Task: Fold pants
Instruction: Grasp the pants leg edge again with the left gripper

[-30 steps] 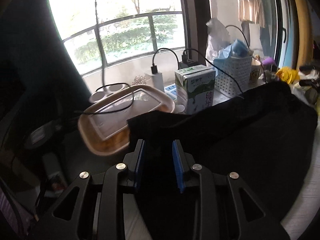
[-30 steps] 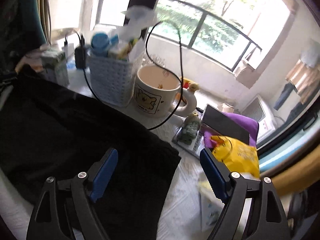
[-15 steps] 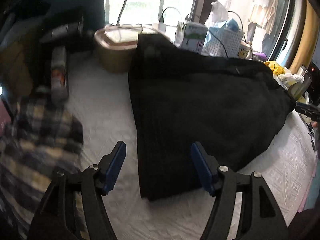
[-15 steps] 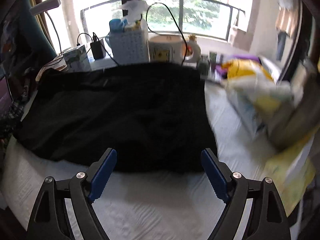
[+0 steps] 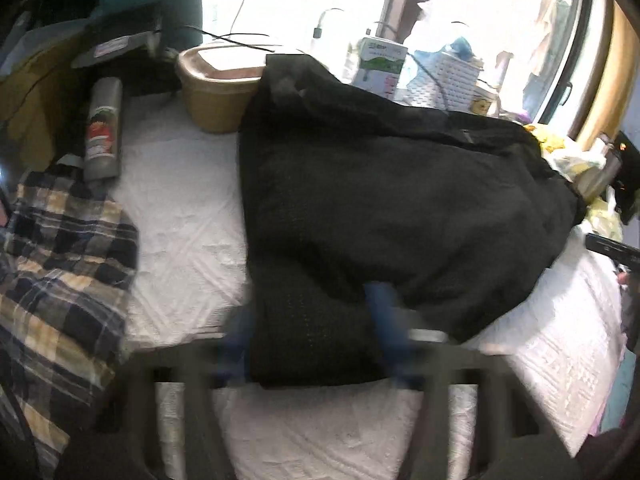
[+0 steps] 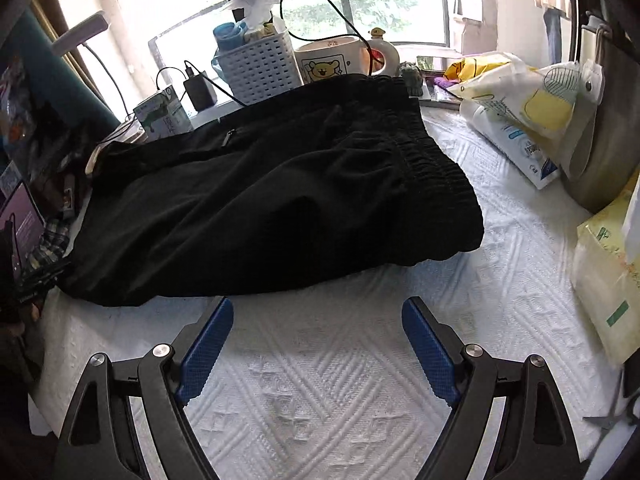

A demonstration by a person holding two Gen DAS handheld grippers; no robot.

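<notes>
The bed [image 6: 320,380] is the biggest thing here, with a bumpy white cover. The black pants [image 6: 280,192] lie across its middle, already doubled over. The waistband sits at the right end, close to a white bag [image 6: 516,120]. The leg ends reach to the left, close to a checked shirt [image 5: 60,280].

The pants look soft, floppy and light. They will sag and bunch up when lifted, and the layers may slide apart. So it looks best to pinch an edge or a corner, through all the layers at once. The stretchy waistband is thick and should be easy to hold. The leg ends are thinner and may slip more.

The left gripper [image 5: 308,320] is at the near left corner of the pants. Its picture is blurry. Its jaws have just been closing, with the leg end between them. Whether they press on the cloth yet cannot be told.

The right gripper [image 6: 318,328] hangs over bare cover, just near of the pants' near edge. Its jaws stand wide apart and hold nothing.

Far off, by the window, a basket [image 6: 260,64] and a mug [image 6: 332,60] touch the pants' far edge.
</notes>
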